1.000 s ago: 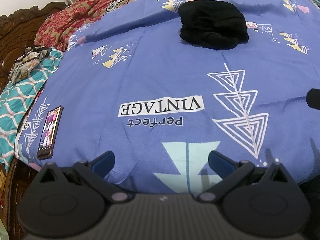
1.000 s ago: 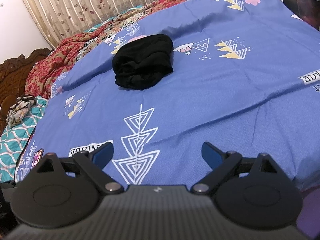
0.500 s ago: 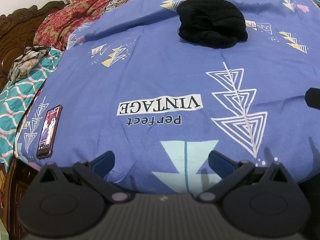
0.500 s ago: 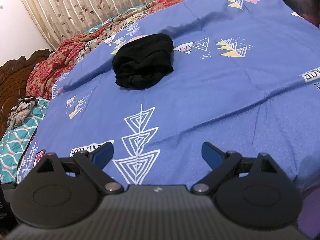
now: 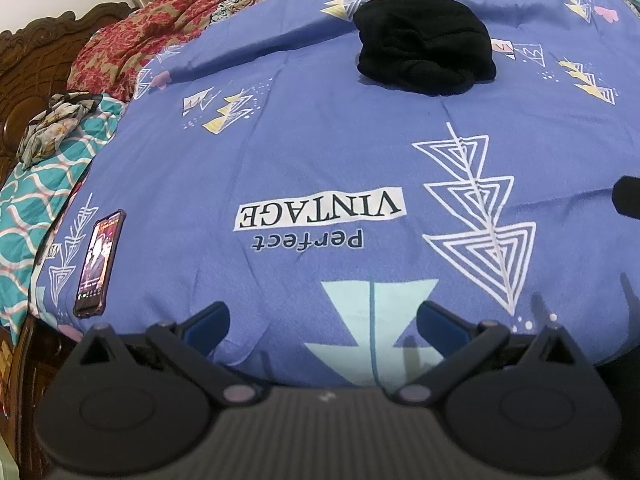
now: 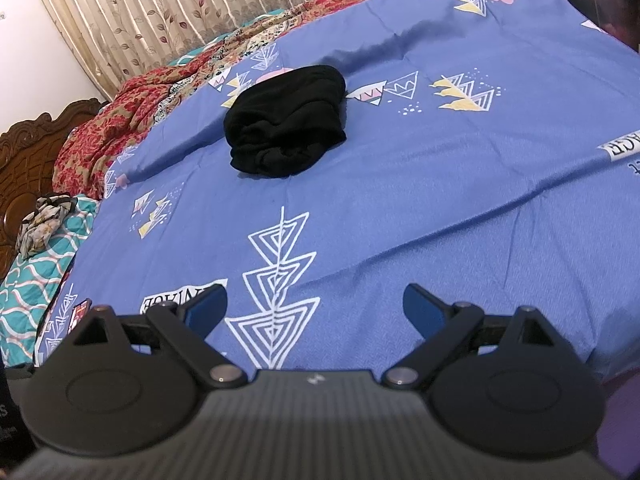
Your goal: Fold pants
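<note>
Black pants (image 5: 426, 50) lie in a crumpled bundle on the blue patterned bedsheet (image 5: 320, 160), far across the bed. They also show in the right wrist view (image 6: 285, 122). My left gripper (image 5: 322, 320) is open and empty at the near edge of the bed, far from the pants. My right gripper (image 6: 315, 304) is open and empty, also at the near edge. A dark part of the right gripper (image 5: 628, 196) shows at the right edge of the left wrist view.
A phone (image 5: 99, 264) lies on the sheet at the near left corner. A teal patterned cloth (image 5: 36, 196) and a crumpled scarf (image 5: 56, 124) lie left. A red blanket (image 6: 108, 136), wooden headboard (image 6: 24, 160) and curtains (image 6: 180, 4) stand beyond.
Both grippers have drifted slightly; the pants sit a little differently in each view. Both stay open and empty.
</note>
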Available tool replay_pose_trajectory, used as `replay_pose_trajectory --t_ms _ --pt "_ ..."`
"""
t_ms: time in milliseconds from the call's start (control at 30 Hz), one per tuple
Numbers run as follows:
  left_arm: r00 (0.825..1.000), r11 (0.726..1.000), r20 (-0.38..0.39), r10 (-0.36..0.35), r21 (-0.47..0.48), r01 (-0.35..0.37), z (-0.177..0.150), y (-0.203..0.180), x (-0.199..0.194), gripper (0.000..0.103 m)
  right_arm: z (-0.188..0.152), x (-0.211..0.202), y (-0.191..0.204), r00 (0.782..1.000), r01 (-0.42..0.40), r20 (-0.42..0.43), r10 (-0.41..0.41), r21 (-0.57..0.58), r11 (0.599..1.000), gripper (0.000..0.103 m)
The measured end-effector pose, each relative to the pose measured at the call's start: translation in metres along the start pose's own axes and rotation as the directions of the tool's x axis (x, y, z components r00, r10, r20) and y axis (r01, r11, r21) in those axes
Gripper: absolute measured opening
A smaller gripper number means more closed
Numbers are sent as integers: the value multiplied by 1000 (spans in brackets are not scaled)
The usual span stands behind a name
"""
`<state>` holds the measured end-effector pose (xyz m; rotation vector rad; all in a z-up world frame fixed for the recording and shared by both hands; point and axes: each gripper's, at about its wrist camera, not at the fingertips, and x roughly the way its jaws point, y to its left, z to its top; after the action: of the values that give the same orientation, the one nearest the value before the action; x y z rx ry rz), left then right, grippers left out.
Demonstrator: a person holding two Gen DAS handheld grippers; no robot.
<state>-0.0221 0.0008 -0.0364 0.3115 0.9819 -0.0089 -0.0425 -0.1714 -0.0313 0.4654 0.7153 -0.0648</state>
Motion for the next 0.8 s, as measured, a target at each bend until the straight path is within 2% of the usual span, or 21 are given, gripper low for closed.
replay_pose_trajectory --t_ms 533,800 --pt "1000 1000 5 -8 -4 8 5 0 -5 103 2 -8 4 997 7 71 -4 -44 999 96" --pt "999 1000 38 -22 -14 23 27 -1 -13 103 6 -21 7 984 16 176 -3 -69 998 96"
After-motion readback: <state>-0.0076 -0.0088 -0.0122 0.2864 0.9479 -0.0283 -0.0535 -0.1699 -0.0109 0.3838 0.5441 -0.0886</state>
